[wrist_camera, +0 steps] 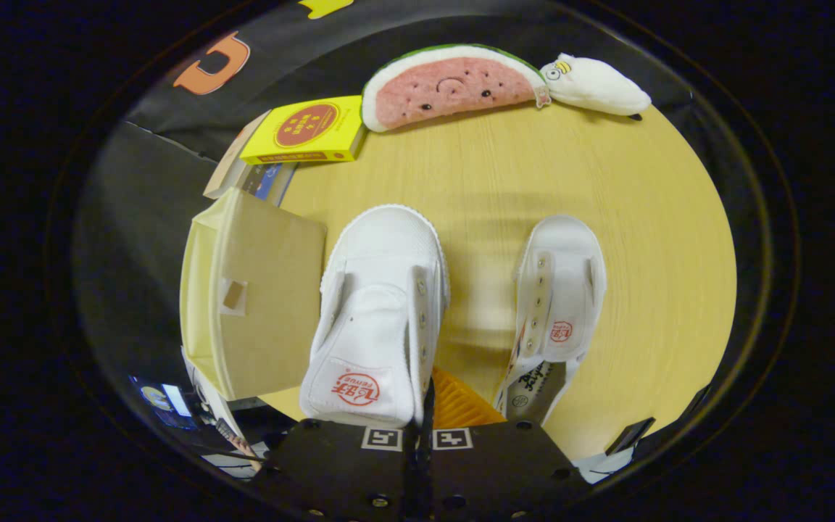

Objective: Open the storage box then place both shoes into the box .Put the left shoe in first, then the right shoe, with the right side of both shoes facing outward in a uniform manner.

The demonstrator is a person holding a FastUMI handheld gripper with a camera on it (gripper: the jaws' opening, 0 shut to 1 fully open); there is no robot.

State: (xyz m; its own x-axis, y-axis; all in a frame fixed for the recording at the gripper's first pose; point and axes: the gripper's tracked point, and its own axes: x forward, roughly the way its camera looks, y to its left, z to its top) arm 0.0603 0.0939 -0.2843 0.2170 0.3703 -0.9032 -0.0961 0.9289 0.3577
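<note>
Round wooden table (pixel 591 217) is carrying the open storage box (pixel 251 297) at middle left, its interior hidden behind the raised flap. Beside it, the gripper (pixel 421 428) is clamping the heel side of one white shoe (pixel 381 312), fingers nearly together. Right of centre, the second shoe (pixel 559 304) is lying flat, apart.

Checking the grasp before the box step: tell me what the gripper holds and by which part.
The gripper is shut on the left shoe, pinching the eyelet side of its upper, near the heel end. The other shoe lies free on the table.
</note>
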